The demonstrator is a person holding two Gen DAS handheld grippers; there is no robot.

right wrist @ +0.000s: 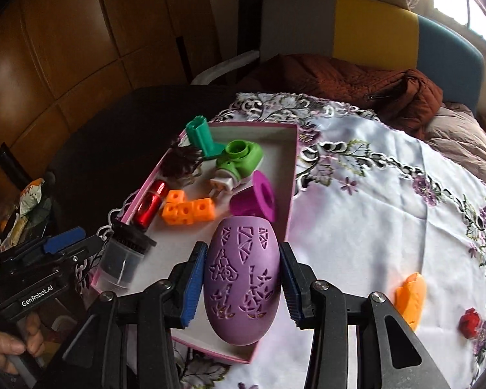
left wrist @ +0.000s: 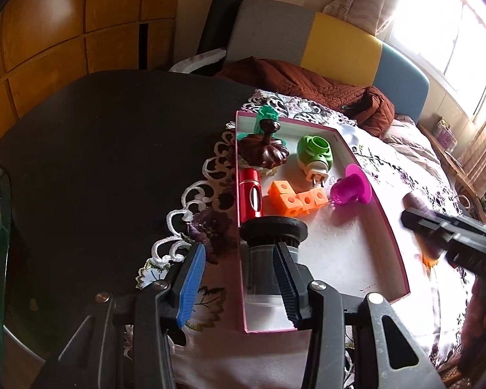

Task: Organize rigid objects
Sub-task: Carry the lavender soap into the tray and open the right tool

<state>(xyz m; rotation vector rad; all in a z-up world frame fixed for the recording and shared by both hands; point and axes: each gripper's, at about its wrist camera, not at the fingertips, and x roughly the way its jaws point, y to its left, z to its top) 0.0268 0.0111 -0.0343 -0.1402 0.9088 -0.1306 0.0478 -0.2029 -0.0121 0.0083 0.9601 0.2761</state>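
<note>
A pink-edged white box lies on the embroidered tablecloth. In it are a red cylinder, orange cubes, a green plug, a magenta funnel, a brown lid and a teal piece. My left gripper is open over the box's near left wall; a clear jar with a black cap stands at its right finger. My right gripper is shut on a purple egg above the box's near right corner.
An orange piece and a small red piece lie on the cloth to the right of the box. The dark table stretches left. A sofa with a brown jacket is behind. Clutter sits at far left.
</note>
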